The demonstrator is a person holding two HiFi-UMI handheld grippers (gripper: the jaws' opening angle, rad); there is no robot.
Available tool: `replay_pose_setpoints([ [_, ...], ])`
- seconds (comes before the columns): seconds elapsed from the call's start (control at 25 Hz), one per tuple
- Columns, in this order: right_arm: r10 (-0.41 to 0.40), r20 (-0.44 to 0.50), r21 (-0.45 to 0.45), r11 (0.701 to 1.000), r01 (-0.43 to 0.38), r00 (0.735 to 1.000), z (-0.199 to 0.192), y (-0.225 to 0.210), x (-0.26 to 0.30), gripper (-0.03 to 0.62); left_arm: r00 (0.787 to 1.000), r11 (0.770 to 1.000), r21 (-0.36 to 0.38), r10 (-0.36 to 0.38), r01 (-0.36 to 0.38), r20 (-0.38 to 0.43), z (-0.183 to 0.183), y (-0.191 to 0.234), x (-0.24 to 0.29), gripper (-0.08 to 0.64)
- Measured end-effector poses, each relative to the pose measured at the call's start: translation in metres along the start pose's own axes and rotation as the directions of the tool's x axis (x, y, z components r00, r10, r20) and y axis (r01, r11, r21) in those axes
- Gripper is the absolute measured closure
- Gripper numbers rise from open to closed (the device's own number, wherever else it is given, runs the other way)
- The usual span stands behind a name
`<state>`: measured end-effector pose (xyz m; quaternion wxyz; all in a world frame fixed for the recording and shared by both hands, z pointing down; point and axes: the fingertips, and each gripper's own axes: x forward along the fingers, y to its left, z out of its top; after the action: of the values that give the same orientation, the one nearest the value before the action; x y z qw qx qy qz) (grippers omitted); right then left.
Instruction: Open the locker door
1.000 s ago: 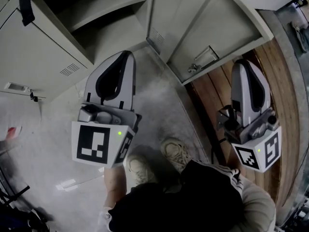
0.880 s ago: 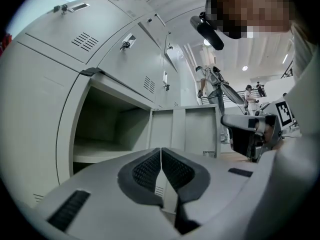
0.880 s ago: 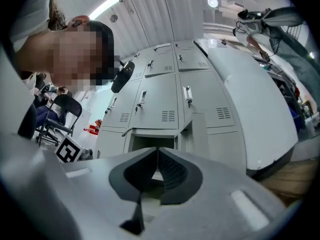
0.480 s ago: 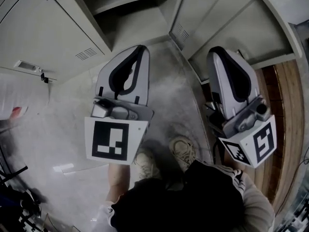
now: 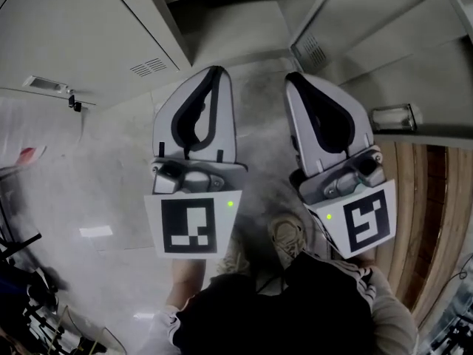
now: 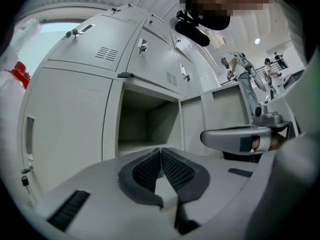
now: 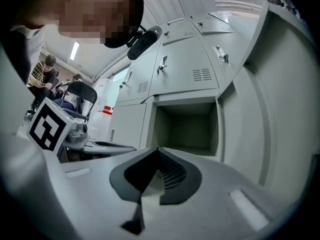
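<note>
The locker compartment point(image 5: 225, 9) stands open, its inside bare in the left gripper view point(image 6: 147, 124) and the right gripper view point(image 7: 186, 126). Its door point(image 5: 384, 43) is swung out to the right, with the handle point(image 5: 393, 117) on it, and fills the right side of the right gripper view point(image 7: 280, 109). Both grippers hang side by side over the floor in front of the opening. The left gripper point(image 5: 214, 72) is shut and holds nothing point(image 6: 161, 151). The right gripper point(image 5: 290, 78) is also shut and empty point(image 7: 159, 151), to the left of the handle and apart from it.
A shut neighbouring locker door point(image 5: 81, 35) with a vent and a small latch point(image 5: 44, 83) lies to the left. The person's shoes point(image 5: 290, 235) stand on grey floor; a wooden strip point(image 5: 421, 213) runs at right. Cables point(image 5: 22, 287) lie at lower left. A chair point(image 7: 75, 91) and people are far off.
The right gripper has moved left, from beside the open door's handle to next to the left gripper. Both grippers now point at the open compartment, and the head view has shifted.
</note>
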<state>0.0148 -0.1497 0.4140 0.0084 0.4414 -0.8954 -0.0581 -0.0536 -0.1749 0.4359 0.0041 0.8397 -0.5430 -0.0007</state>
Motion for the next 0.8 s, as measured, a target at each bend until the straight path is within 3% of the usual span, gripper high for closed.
replay_pose_setpoints([
  [0.32,0.006,-0.071,0.022,1.000,-0.005,0.997,-0.046,0.004,0.039,0.588,0.992,0.993,-0.039,0.115,-0.113,0.047,-0.020,0.034,0.003,0.541],
  [0.52,0.031,-0.090,0.020,0.999,-0.030,0.995,-0.065,0.011,0.058,0.588,0.976,0.978,-0.063,0.201,-0.196,0.082,-0.031,0.051,0.001,0.541],
  [0.8,0.061,-0.127,0.048,0.997,-0.055,0.990,-0.094,0.017,0.075,0.588,0.966,0.965,-0.069,0.256,-0.253,0.032,-0.061,0.069,0.007,0.541],
])
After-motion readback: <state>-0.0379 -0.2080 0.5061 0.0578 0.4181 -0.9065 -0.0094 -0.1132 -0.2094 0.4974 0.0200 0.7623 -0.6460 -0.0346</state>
